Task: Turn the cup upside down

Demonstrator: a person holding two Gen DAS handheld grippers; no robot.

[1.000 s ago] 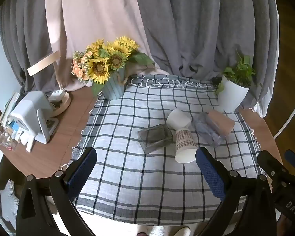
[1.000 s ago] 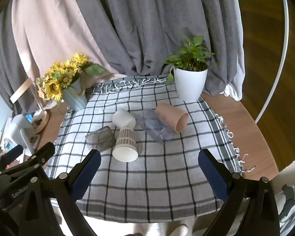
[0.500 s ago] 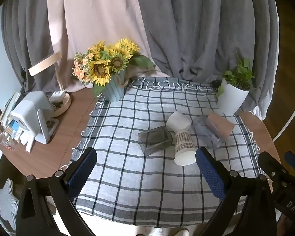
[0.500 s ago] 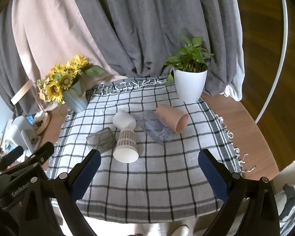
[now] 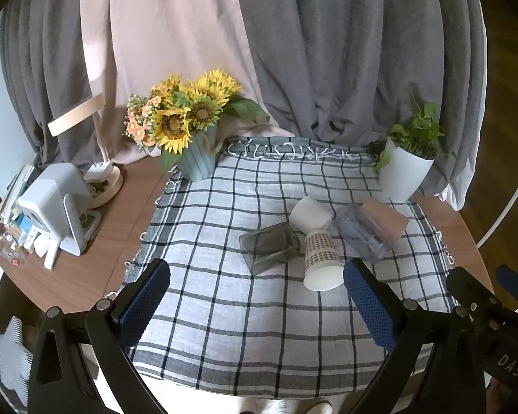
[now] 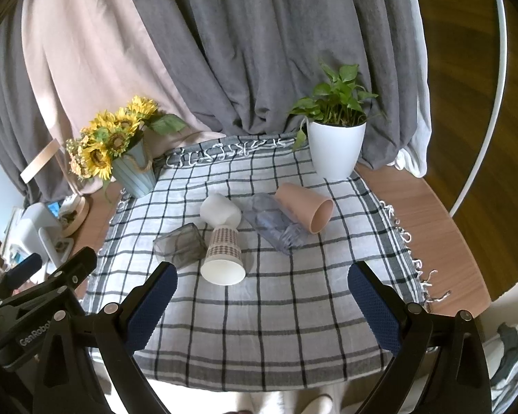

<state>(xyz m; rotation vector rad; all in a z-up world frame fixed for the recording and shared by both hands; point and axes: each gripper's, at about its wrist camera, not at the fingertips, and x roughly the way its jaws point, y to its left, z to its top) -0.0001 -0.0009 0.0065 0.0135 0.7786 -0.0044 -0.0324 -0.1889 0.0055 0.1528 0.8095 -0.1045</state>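
Observation:
Several cups lie on their sides in the middle of a checked cloth: a patterned paper cup, a white cup, a smoky square glass, a clear ribbed glass and a pink cup. My left gripper is open and empty, held back above the cloth's near part. My right gripper is open and empty, likewise back from the cups.
A sunflower pot stands at the cloth's far left and a white plant pot at the far right. A white device and clutter sit on the wooden table at left. Curtains hang behind.
Both views have shifted slightly, with the cups a little lower in frame. The cups have not moved and both grippers stay open.

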